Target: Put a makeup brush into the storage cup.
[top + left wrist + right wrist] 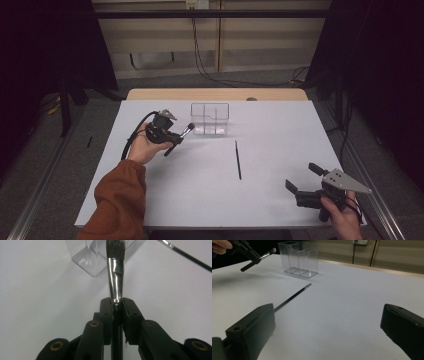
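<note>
My left gripper (176,138) hangs above the white table (280,125), left of a clear divided container (210,119). It is shut on a makeup brush (186,130) whose bristles point toward the container. In the left gripper view the jaws (116,305) clamp the brush (115,272) just below its silver ferrule, with the container (90,260) close ahead. A thin black brush (238,160) lies flat mid-table. My right gripper (302,176) stays low at the front right, open with nothing between its jaws (327,327). From there the thin brush (292,297), the container (299,258) and the left gripper (254,257) are in sight.
The white sheet covers a wooden table whose far edge (215,94) shows behind the container. Dark curtains stand on both sides and cables (200,55) hang at the back wall. An orange sleeve (120,200) reaches in at the front left.
</note>
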A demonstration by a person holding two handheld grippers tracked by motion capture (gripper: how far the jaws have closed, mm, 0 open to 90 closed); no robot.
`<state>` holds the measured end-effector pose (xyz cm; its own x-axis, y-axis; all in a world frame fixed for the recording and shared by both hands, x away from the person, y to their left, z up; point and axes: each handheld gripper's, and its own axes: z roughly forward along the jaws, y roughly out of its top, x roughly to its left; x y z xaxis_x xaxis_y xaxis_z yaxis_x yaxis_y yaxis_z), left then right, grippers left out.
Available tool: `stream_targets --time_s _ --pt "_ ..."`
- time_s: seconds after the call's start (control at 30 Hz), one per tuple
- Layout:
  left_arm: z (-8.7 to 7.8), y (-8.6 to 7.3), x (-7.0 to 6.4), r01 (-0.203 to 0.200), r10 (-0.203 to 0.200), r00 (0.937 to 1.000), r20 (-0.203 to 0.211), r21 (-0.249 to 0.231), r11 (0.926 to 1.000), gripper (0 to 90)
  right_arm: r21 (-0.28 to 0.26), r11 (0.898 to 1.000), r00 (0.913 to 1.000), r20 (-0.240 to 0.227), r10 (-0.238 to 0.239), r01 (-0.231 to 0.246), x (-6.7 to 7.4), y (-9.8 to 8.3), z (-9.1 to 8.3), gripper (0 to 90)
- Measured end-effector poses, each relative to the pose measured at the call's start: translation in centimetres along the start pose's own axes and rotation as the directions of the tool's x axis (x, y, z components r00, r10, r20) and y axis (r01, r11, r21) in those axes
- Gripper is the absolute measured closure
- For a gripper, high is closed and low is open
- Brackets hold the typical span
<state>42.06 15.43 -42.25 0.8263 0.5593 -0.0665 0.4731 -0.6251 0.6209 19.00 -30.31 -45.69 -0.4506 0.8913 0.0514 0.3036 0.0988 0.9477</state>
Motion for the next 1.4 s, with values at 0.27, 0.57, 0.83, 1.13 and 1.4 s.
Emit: stream_targets --time_s 0.27,0.57,0.83,1.13,1.4 --pt "-0.3 -0.5 -0.6 0.030 -0.029 0.9995 0.008 -0.070 0.9971 79.2 0.001 1.000 1.0000 -0.001 -0.007 0.007 0.0 0.0 0.0 0.0" --pt "-0.7 -1.5 -0.9 0.039 -0.041 0.9991 -0.009 -0.174 0.9839 79.2 0.000 1.000 1.0000 -0.001 -0.005 0.005 0.0 0.0 0.0 0.0" --pt "-0.7 -2.0 -1.2 0.063 -0.061 0.9980 0.014 -0.268 0.9614 79.1 0.001 1.000 1.0000 -0.002 -0.006 0.006 0.0 0.0 0.0 0.0" --pt "-0.7 -2.4 -1.4 0.073 -0.078 0.9970 0.004 -0.392 0.9170 79.1 0.000 1.000 1.0000 0.001 -0.002 0.002 0.0 0.0 0.0 0.0" --pt "-0.7 -2.8 -1.9 0.047 -0.038 0.9988 0.030 -0.467 0.8831 79.1 0.000 1.000 1.0000 -0.001 -0.004 0.004 0.0 0.0 0.0 0.0"
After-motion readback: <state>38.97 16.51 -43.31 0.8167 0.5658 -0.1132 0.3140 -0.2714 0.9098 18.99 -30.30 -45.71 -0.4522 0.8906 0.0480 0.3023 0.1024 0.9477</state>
